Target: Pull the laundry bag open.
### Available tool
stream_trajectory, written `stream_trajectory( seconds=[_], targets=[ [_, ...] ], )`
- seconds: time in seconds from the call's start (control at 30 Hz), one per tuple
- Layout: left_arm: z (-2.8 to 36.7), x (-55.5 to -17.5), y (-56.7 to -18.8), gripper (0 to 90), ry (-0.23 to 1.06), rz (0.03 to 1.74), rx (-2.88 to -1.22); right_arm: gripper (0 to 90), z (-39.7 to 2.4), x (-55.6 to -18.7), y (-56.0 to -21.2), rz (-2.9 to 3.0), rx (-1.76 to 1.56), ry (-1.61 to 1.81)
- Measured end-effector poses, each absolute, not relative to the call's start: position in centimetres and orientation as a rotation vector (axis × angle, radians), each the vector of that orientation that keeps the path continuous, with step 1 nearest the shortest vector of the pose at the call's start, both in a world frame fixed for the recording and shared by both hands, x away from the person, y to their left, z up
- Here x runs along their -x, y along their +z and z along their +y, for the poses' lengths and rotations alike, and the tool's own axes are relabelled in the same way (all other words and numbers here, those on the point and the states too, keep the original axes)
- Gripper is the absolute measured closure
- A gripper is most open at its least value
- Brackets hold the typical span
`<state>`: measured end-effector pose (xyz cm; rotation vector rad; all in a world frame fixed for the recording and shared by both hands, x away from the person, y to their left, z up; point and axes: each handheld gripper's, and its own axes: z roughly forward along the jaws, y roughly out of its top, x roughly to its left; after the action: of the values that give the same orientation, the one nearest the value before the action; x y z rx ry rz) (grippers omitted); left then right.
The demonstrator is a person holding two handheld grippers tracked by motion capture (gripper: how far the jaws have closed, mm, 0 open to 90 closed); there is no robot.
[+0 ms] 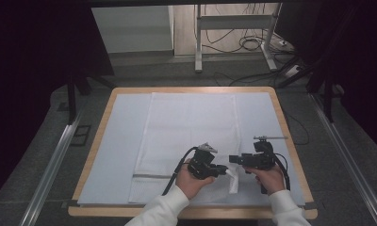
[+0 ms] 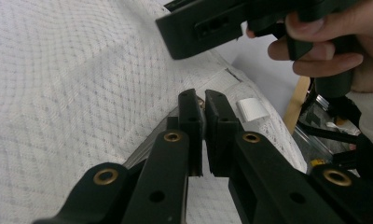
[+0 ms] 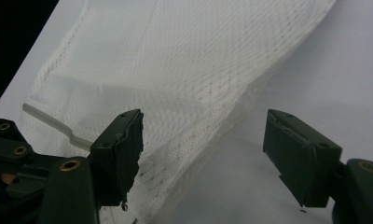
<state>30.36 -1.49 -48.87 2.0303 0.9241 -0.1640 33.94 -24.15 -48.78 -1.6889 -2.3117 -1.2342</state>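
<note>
A white mesh bag [image 1: 191,127] lies flat on the table, with a grey zipper [image 1: 151,176] along its near edge. My left gripper [image 1: 223,170] is shut on the bag's near right corner, at the zipper's end. In the left gripper view its jaws [image 2: 204,100] meet on a small brass piece over the mesh [image 2: 82,84], and a white label [image 2: 252,108] lies just past them. My right gripper [image 1: 233,159] faces the left one from the right and stands open. Its jaws [image 3: 203,140] straddle the raised edge of the mesh [image 3: 189,60] without pressing it.
A pale blue mat [image 1: 120,141] covers the wooden table [image 1: 277,101]. The table's right edge [image 2: 296,100] is close behind the grippers. Beyond the far edge are a metal desk frame [image 1: 233,28] and cables [image 1: 252,44] on the floor. Rails [image 1: 52,162] run along both sides.
</note>
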Motion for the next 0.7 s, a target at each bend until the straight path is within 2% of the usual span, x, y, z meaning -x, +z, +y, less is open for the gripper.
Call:
stream_trajectory(
  seconds=[0.5,0.7],
  targets=[
    [-1.6,-30.3,-49.0,87.0,-0.168,0.924,-2.037,33.4,-23.0,-34.3,-50.0,-2.281,1.677,-1.172],
    [-1.8,-30.4,-49.1,87.0,-0.169,0.919,-2.048,38.1,-22.6,-34.4,-50.4,-2.292,1.656,-1.138]
  ],
)
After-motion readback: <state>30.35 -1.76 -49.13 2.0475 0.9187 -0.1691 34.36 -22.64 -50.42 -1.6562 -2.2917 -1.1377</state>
